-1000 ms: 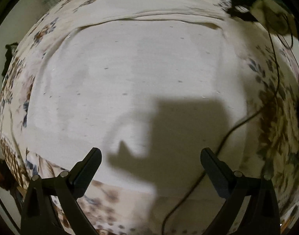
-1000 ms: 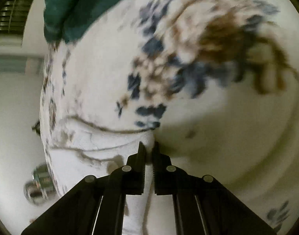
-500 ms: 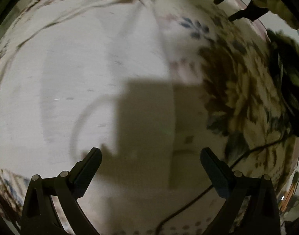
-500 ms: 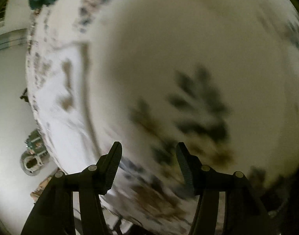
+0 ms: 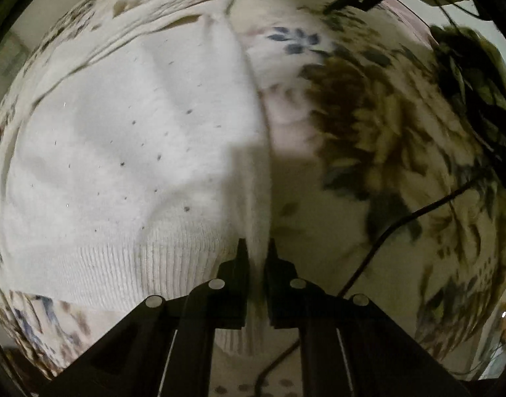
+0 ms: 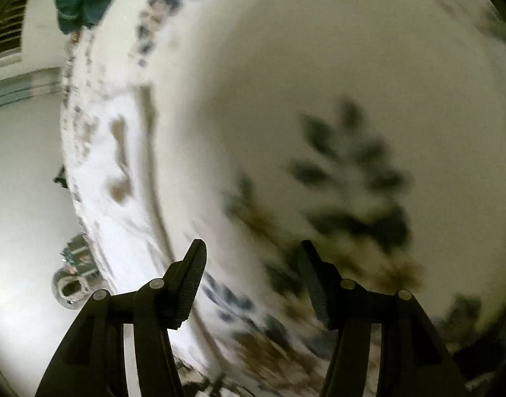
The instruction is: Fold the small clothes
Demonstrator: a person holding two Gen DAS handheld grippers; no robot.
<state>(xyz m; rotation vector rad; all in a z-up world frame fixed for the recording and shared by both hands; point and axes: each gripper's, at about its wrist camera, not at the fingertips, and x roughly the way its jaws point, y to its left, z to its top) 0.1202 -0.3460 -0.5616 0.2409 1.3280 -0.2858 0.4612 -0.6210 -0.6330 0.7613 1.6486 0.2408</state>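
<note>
Left gripper [image 5: 255, 248] pinched on the ribbed side edge of the white knit garment [image 5: 127, 152], which lies flat on the floral bedspread [image 5: 379, 139]. Right gripper [image 6: 251, 264] half-open, empty. Risk: thin hem slips free when lifted.

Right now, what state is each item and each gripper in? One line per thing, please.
White knit garment: spread flat on the floral cover, its right edge pinched up.
Left gripper: jaws have just closed, shut on the garment's edge.
Right gripper: open, nothing between the fingers, over the floral cover.
Black cable: lying loose across the cover.
</note>
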